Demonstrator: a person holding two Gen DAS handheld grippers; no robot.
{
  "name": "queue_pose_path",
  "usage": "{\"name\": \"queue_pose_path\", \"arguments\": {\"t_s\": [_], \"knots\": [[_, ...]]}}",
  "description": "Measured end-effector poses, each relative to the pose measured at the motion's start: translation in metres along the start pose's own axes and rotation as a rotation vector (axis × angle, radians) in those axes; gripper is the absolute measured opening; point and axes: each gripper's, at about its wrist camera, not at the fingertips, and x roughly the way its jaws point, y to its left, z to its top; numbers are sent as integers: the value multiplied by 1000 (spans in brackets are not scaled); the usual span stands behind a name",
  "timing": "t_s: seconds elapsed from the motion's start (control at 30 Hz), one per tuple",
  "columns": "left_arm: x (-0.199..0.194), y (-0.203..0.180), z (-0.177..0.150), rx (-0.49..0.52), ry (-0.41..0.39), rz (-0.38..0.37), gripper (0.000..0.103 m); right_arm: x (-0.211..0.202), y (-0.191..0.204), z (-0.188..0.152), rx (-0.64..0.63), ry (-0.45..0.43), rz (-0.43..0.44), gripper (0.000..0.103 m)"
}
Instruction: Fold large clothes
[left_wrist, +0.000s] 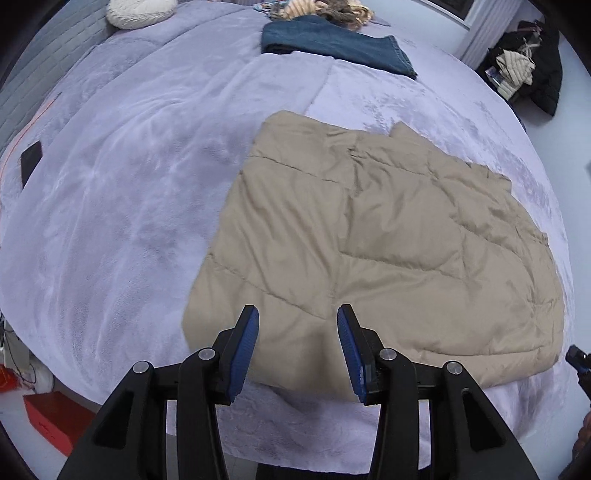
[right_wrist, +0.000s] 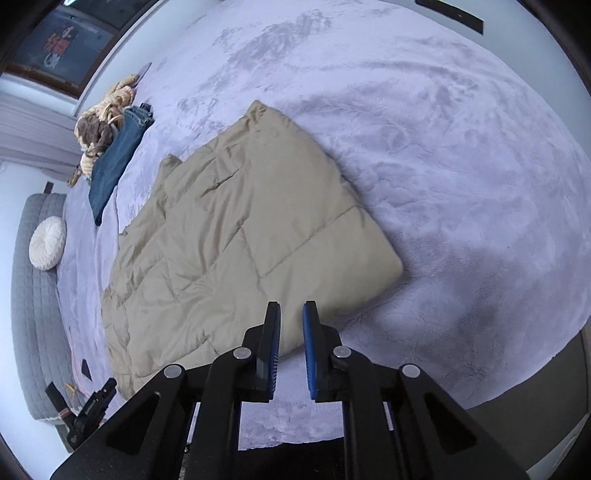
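1. Left tool (left_wrist: 297, 314) hangs over the near edge of the beige quilted jacket (left_wrist: 369, 240), blue pads spread wide, nothing between them.
2. Right tool (right_wrist: 291, 309) sits above the same garment's near edge (right_wrist: 236, 236), fingers parted by a narrow gap and holding nothing.
3. That jacket lies flat and folded into a rough rectangle on the lavender plush blanket (left_wrist: 110, 221) that covers the bed, close to the bed's near edge; quilting seams and creases show across its top.
4. Further up the bed, well apart from the jacket, folded blue jeans (left_wrist: 332, 46) lie on the blanket.
5. Just behind the jeans, touching them, there's a tan and brown bundle of fabric (left_wrist: 325, 11).
6. Off to the far side, a round white cushion (left_wrist: 140, 13) rests against the grey quilted headboard (right_wrist: 33, 302).
7. Beyond the bed, dark clothing hangs in a heap (left_wrist: 532, 62) by the wall.
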Motion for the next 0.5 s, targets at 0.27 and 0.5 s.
{"name": "queue_pose_path", "arguments": {"t_s": [0.27,0.5], "knots": [[-18,-48,-4,99,30,-43,91,6,43,-10,-140,62,30,48],[-44,-56,-9,85,-35,-19,100,0,59,-18,-230,72,20,75]]}}
